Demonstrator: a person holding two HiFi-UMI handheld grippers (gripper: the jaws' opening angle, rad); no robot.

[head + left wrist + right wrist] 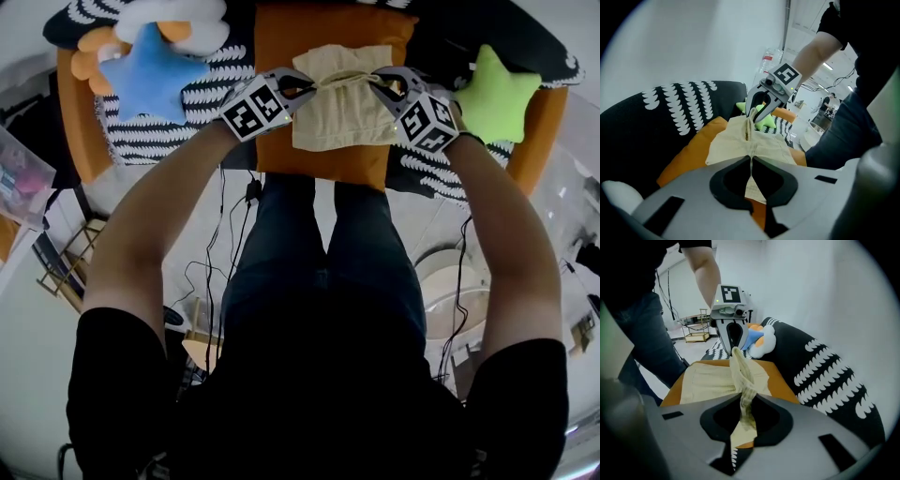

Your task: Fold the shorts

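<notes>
Left hand-held gripper (312,87) and right hand-held gripper (377,83) clamp bunched beige woven shorts (342,120).

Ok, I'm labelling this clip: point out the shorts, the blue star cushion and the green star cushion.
shorts (343,112): head view, flat middle of the cloth.
blue star cushion (150,75): head view, its centre.
green star cushion (498,96): head view, its centre.

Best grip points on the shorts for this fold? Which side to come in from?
The two ends of the far ribbed edge, one gripper each, coming in from the outer sides, angled down. The shorts lie flat on the orange cushion; that bunched edge is the raised part. The left gripper and right gripper are shut on it there.
</notes>
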